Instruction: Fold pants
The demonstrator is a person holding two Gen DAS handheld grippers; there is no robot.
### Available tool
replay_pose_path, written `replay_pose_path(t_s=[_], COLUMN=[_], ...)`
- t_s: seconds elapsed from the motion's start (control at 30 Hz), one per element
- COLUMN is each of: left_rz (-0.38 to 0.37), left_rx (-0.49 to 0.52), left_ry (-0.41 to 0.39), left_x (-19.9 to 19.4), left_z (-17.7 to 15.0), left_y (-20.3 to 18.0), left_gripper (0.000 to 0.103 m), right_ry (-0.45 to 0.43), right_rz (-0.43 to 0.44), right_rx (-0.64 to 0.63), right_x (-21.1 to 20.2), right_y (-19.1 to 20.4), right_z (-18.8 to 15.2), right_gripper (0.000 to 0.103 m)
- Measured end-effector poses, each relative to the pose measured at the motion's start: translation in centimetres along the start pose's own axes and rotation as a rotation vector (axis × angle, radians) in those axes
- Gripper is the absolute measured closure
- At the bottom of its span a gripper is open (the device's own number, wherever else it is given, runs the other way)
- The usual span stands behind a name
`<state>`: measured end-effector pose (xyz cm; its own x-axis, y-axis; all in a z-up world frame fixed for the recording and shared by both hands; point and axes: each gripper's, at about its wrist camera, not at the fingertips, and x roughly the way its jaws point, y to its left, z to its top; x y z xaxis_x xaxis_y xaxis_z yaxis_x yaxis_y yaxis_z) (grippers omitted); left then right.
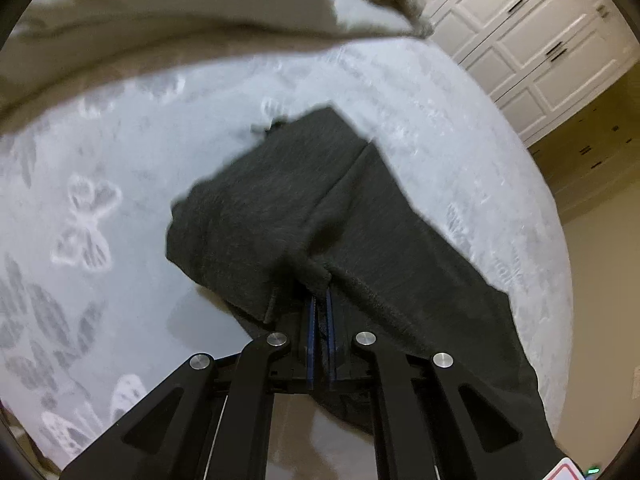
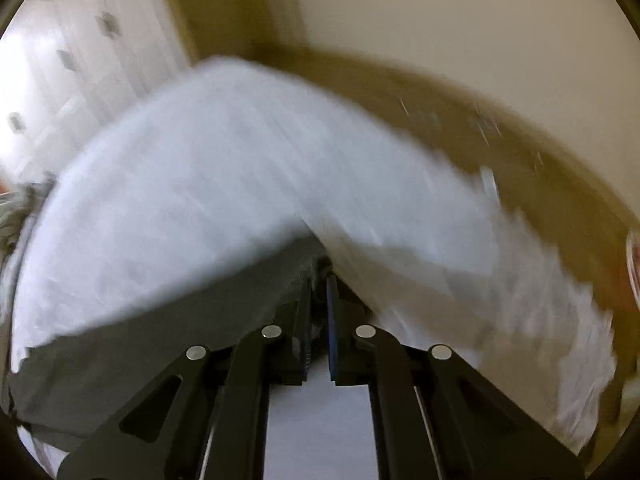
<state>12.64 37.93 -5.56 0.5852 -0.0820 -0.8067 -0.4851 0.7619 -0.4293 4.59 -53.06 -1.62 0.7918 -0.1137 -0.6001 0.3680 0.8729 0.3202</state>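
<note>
Dark grey pants [image 1: 280, 200] lie partly folded on a white mattress [image 1: 120, 200] with a butterfly pattern. My left gripper [image 1: 320, 292] is shut on a bunched edge of the pants, lifted a little off the bed. In the blurred right wrist view, a dark strip of the pants [image 2: 160, 320] runs from the lower left up to my right gripper [image 2: 322, 276]. Its jaws stand shut on that fabric edge over the mattress [image 2: 200, 160]. The pinched cloth hides both sets of fingertips.
A beige blanket [image 1: 160, 20] lies across the far side of the bed. White panelled wardrobe doors [image 1: 520, 40] stand beyond the mattress edge, with brown floor [image 1: 592, 152] below them. In the right wrist view a cream wall [image 2: 440, 20] and brown floor [image 2: 520, 160] lie past the mattress corner.
</note>
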Motion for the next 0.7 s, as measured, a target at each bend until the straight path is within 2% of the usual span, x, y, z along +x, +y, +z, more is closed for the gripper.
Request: replay_pose_path(t_s=[0.03, 0.07, 0.1, 0.13, 0.17, 0.2, 0.23, 0.27, 0.3, 0.33, 0.37, 0.4, 0.43, 0.47, 0.53, 0.6, 0.67, 0.7], left_rz=[-0.003, -0.004, 0.0, 0.015, 0.036, 0.055, 0.063, 0.063, 0.072, 0.078, 0.089, 0.102, 0.093, 0.073, 0.01, -0.056, -0.087, -0.1], left_rx=[0.013, 0.025, 0.035, 0.048, 0.055, 0.059, 0.063, 0.072, 0.085, 0.095, 0.11, 0.117, 0.116, 0.105, 0.085, 0.128, 0.19, 0.226], left_ry=[-0.022, -0.037, -0.037, -0.024, -0.005, 0.012, 0.029, 0.046, 0.061, 0.062, 0.052, 0.042, 0.039, 0.034, 0.024, 0.042, 0.079, 0.122], left_x=[-0.7, -1.2, -1.3, -1.0, -0.5, 0.1, 0.6, 0.9, 1.0, 0.8, 0.3, -0.5, -1.2, -2.0, -3.3, -3.8, -3.3, -2.4], left_z=[0.1, 0.2, 0.3, 0.3, 0.2, 0.2, 0.2, 0.1, 0.0, -0.3, -0.5, -0.9, -1.2, -1.7, -2.8, -4.6, -6.5, -7.5], left_y=[-0.2, -0.3, -0.3, -0.3, -0.1, 0.1, 0.2, 0.2, 0.0, -0.3, -0.7, -1.3, -1.9, -2.3, -3.4, -5.5, -7.7, -8.9], left_gripper=[0.1, 0.1, 0.1, 0.1, 0.1, 0.1, 0.1, 0.099, 0.099, 0.099, 0.096, 0.09, 0.073, 0.058, 0.058, 0.058, 0.05, 0.047], right_ry=[-0.054, -0.064, -0.039, 0.017, 0.124, 0.205, 0.279, 0.309, 0.271, 0.267, 0.237, 0.206, 0.178, 0.161, 0.163, 0.19, 0.213, 0.213], right_rz=[0.056, 0.064, 0.035, -0.028, -0.112, -0.156, -0.188, -0.178, -0.183, -0.223, -0.306, -0.331, -0.315, -0.248, -0.115, 0.039, 0.148, 0.178], right_rx=[0.001, -0.003, -0.007, -0.004, 0.012, 0.022, 0.023, 0.024, 0.011, -0.006, -0.031, -0.053, -0.08, -0.12, -0.177, -0.273, -0.416, -0.486], right_x=[-1.4, -1.5, -0.6, 1.1, 4.0, 6.0, 7.6, 8.5, 7.8, 7.2, 5.9, 4.7, 3.4, 1.6, -0.5, -1.5, -1.5, -1.5], right_y=[0.6, 0.5, 0.0, -1.1, -2.9, -4.3, -5.3, -5.9, -5.7, -5.2, -4.1, -3.1, -1.8, 0.2, 4.2, 9.6, 16.0, 18.5], right_z=[0.9, 1.1, 1.0, 0.3, -1.3, -2.7, -4.0, -4.8, -4.6, -4.1, -3.3, -3.1, -3.1, -3.3, -4.4, -6.1, -9.3, -11.0], right_gripper=[0.098, 0.098, 0.098, 0.098, 0.098, 0.098, 0.098, 0.099, 0.098, 0.09, 0.087, 0.086, 0.086, 0.086, 0.086, 0.082, 0.032, 0.03])
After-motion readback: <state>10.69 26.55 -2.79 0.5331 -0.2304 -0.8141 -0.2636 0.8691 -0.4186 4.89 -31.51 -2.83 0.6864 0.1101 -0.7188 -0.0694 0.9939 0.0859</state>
